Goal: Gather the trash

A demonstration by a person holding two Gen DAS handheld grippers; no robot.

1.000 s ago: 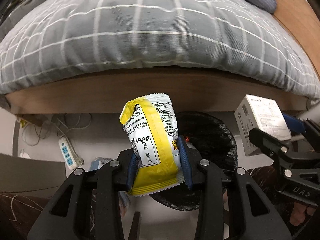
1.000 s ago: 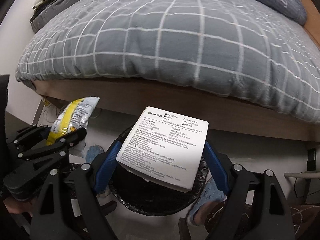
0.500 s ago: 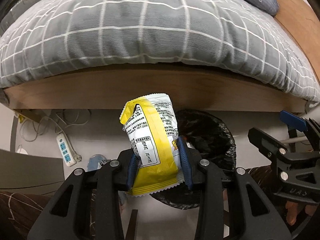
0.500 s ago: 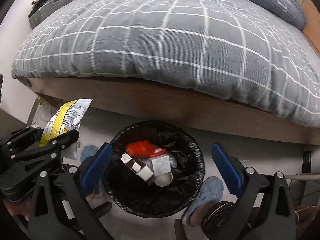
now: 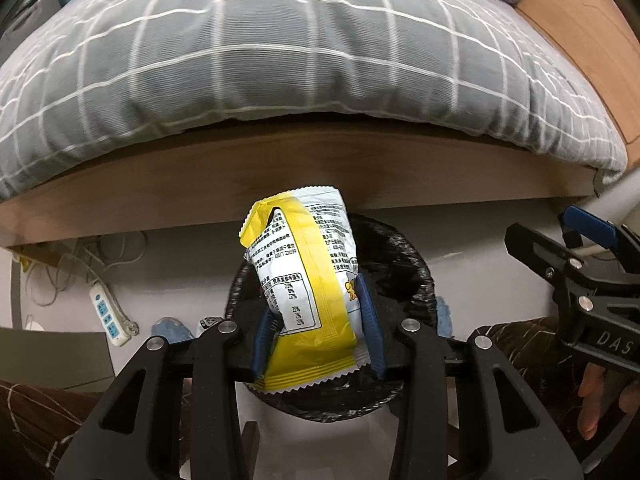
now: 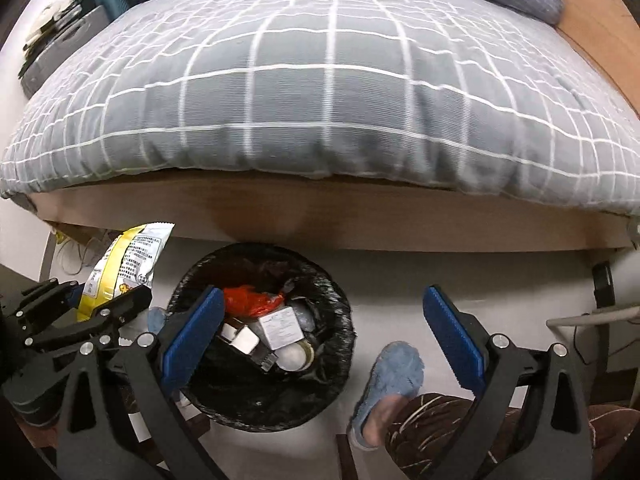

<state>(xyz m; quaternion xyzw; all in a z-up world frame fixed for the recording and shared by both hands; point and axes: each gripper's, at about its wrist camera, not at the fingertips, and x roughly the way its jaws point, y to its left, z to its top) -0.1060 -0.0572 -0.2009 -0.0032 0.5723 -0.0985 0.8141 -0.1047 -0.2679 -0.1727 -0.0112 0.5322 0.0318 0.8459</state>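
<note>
A yellow and white snack bag [image 5: 304, 264] stands between the blue pads of my left gripper [image 5: 316, 320], which hangs over the black-lined trash bin [image 5: 404, 264]. Its jaws are opening, with both pads still against the bag. In the right wrist view the left gripper [image 6: 108, 300] and the snack bag [image 6: 128, 256] sit at the bin's left edge. My right gripper [image 6: 323, 292] is open wide and empty, above the bin's [image 6: 340, 320] right side. A white box [image 6: 282, 326] and red plastic [image 6: 248, 300] lie inside the bin.
A bed with a grey checked duvet [image 6: 320, 100] on a wooden frame [image 5: 280, 168] overhangs the floor just behind the bin. A power strip [image 5: 106, 312] and cables lie at the left. A foot in a blue slipper [image 6: 394, 372] rests right of the bin.
The white box left my right gripper and now lies in the bin; that gripper opened wide and shifted right. My left gripper carried the snack bag over the bin.
</note>
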